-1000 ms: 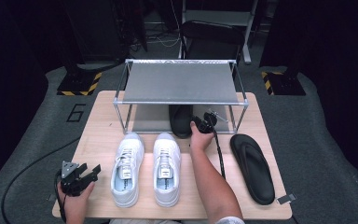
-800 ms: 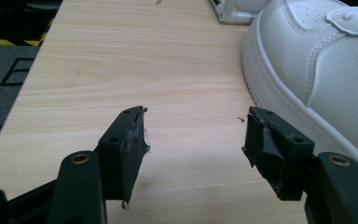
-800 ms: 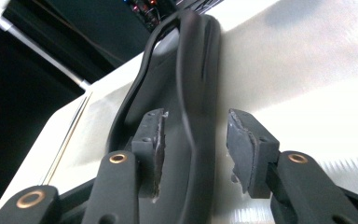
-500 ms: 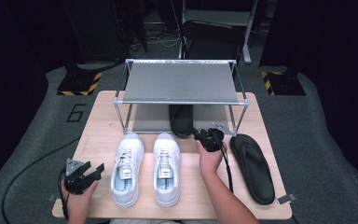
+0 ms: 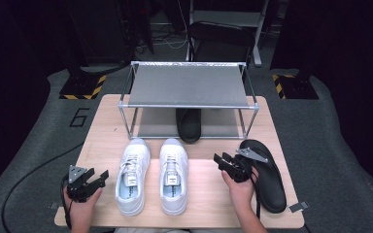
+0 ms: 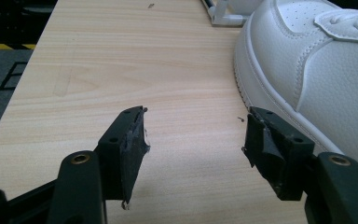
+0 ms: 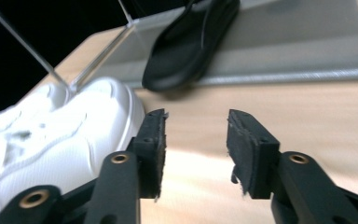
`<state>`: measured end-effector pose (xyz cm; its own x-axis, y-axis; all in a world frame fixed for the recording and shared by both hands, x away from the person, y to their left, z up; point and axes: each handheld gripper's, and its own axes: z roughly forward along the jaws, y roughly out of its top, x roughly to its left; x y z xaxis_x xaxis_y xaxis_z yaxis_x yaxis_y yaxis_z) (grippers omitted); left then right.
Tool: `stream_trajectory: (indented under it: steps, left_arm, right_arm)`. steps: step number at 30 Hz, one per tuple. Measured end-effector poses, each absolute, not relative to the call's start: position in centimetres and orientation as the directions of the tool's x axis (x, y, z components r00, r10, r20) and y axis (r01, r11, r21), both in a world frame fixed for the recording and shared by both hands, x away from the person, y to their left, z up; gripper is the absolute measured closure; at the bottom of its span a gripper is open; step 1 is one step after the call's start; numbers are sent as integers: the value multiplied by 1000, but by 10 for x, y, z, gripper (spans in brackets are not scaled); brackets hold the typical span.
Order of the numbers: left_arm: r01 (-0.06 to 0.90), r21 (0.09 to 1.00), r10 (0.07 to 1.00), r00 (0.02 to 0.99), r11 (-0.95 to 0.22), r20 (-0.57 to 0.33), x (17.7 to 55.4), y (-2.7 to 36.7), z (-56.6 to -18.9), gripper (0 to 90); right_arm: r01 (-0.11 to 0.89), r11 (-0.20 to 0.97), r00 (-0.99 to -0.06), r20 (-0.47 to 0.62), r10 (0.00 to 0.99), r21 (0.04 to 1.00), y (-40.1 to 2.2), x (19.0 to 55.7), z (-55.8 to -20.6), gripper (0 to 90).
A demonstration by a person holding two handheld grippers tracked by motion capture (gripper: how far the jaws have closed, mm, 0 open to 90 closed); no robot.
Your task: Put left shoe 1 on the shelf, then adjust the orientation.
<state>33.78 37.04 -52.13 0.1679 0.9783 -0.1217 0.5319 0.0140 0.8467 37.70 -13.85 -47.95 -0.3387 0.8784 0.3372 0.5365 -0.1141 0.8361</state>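
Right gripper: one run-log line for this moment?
right gripper: open, empty, beside black slipper | second slipper: on rack's lower shelf | left gripper: open, empty

Bare table [image 5: 102,141] lies open left of the white sneakers [image 5: 153,174], and an open strip runs between the sneakers and the black sandal on the table [image 5: 267,174]. The shoe rack [image 5: 189,97] blocks the far side. Under its top shelf, the lower level is free on both sides of the black sandal in the rack [image 5: 188,124].
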Motion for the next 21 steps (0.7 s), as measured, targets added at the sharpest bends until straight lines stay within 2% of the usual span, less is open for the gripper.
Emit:
stream_trajectory:
  steps: [6, 9, 14, 16, 21]
  left_arm:
    - [525, 851, 980, 156, 21, -120, 337, 370, -523, 376]
    - [535, 845, 980, 158, 16, -118, 337, 370, -522, 376]
    - [538, 843, 981, 155, 17, -119, 337, 369, -523, 376]
    - [538, 843, 981, 153, 15, -116, 337, 370, -523, 376]
    - [538, 843, 981, 157, 10, -111, 338, 370, -523, 376]
  right_arm:
    - [514, -55, -332, 258, 907, 856, -160, 346, -481, 526]
    - [522, -66, -326, 270, 906, 851, -177, 334, -484, 580]
    - [505, -28, -307, 209, 928, 863, -196, 323, -485, 577]
    - [491, -31, -269, 185, 945, 871, -205, 319, -487, 578]
    - [494, -31, -252, 178, 951, 869, -215, 318, -492, 613]
